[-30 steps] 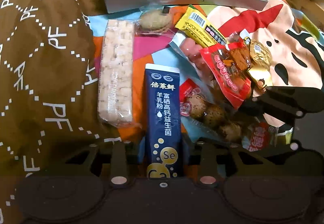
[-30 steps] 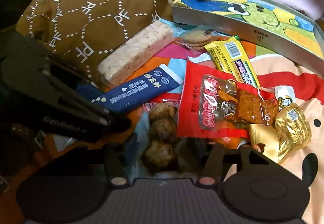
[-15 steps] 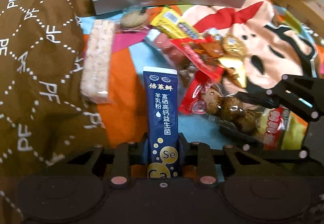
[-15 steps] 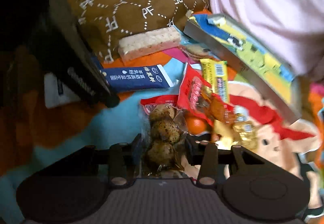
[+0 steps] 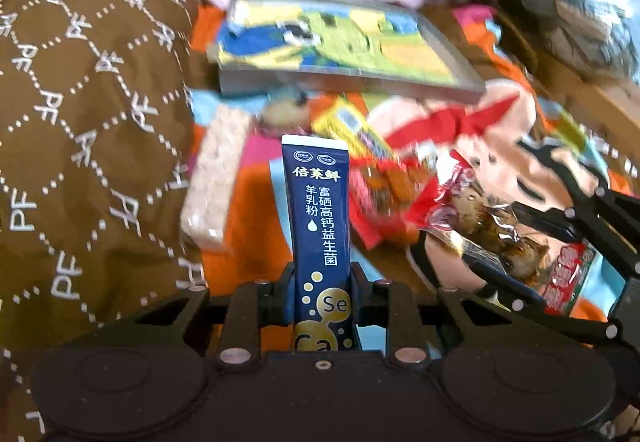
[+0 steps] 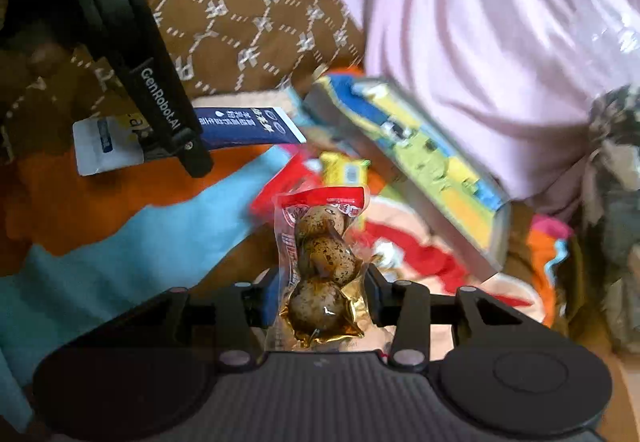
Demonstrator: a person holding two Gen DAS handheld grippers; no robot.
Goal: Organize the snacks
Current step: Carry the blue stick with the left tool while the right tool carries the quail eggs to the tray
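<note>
1. Your left gripper (image 5: 322, 294) is clamped on the lower end of the blue sachet (image 5: 320, 226), so its printed length stands up ahead of the fingers, clear of the bedspread (image 5: 260, 226).
2. Your right gripper (image 6: 318, 302) is clamped on the bottom of the egg pack (image 6: 320, 266), leaving its red top free.
3. Both jaws have just been closing, each with its packet between them.
4. The sachet is slim, dark blue, with white lettering and gold dots.
5. The egg pack is clear, showing 3 speckled brown eggs stacked in a row.
6. The tin (image 5: 340, 50) lies beyond the loose snacks, a likely destination.
</note>
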